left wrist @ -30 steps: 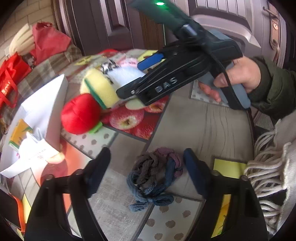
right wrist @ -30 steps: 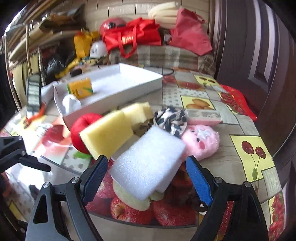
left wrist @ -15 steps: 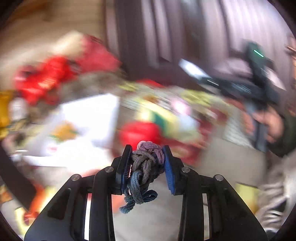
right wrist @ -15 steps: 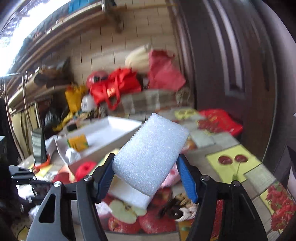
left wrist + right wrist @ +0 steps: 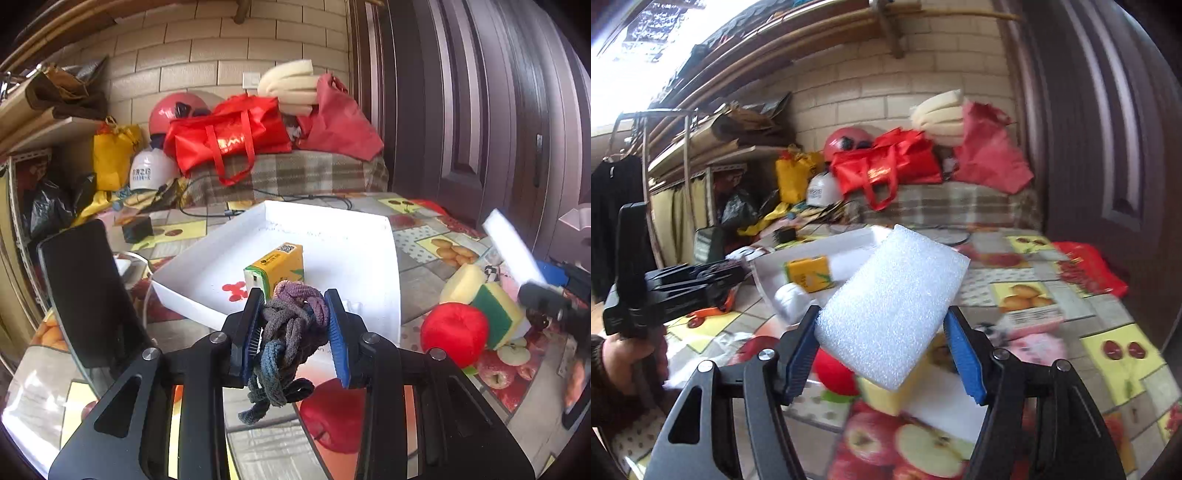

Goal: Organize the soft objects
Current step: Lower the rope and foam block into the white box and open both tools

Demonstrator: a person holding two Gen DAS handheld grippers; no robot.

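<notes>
1. The left gripper [image 5: 295,328] is clamped on a braided cord bundle [image 5: 290,339], grey, purple and blue, its loose tail dangling below the fingers.
2. Straight ahead of it, on the far side, sits the white tray [image 5: 384,251], just past the fingertips, open side up; that is probably the drop spot, so the coming move is forward and down over the near rim.
3. The tray's long axis runs away from the camera toward the far wall; a yellow carton [image 5: 275,267] already stands inside, right behind the bundle.
4. The right gripper [image 5: 882,354] squeezes a white foam block [image 5: 892,310], coarse-celled, rectangular, tilted with its long side pointing up and right.
5. From the right view the tray lies far-left of the block, so the left arm looks nearer.
6. Still on the fruit-print table [image 5: 417,273]: a red plush apple [image 5: 454,334] touching a yellow-green sponge [image 5: 496,314].
</notes>
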